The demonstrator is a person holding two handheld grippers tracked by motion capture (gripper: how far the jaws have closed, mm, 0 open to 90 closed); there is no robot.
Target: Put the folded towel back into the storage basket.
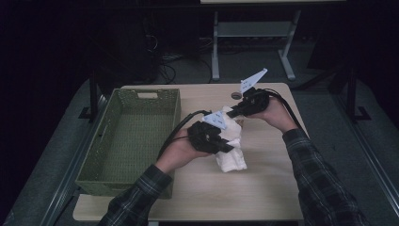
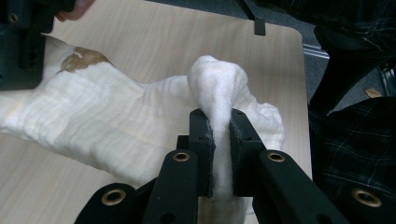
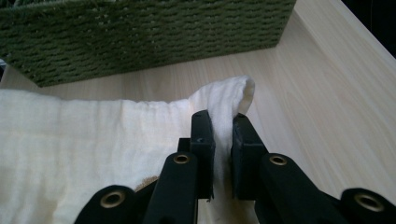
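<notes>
**High view: a white cloth held up between two grippers**

High view shows the white, soft, crinkled cotton cloth (image 1: 230,149) bunched at mid-table, its upper part lifted and its lower end hanging toward the pale wooden tabletop (image 1: 263,188). The left gripper (image 1: 231,147) pinches one gathered fold — in the left gripper view the fabric (image 2: 219,93) is squeezed tight between the black jaws. The right gripper (image 1: 232,112) clamps another edge; in its own view a corner of the cloth (image 3: 229,100) stands up from the pressed-together jaws. A brown stain (image 2: 81,59) marks the fabric near the far gripper. The green woven rectangular basket (image 1: 108,165) sits to the left, just beside the work.

The likely trouble: both grips hold only narrow folds, so pulling the hands apart sharply could slip the thin fabric out of one pair of jaws — and the cloth would drop in a heap. The hanging end might also drag on the basket rim.
</notes>
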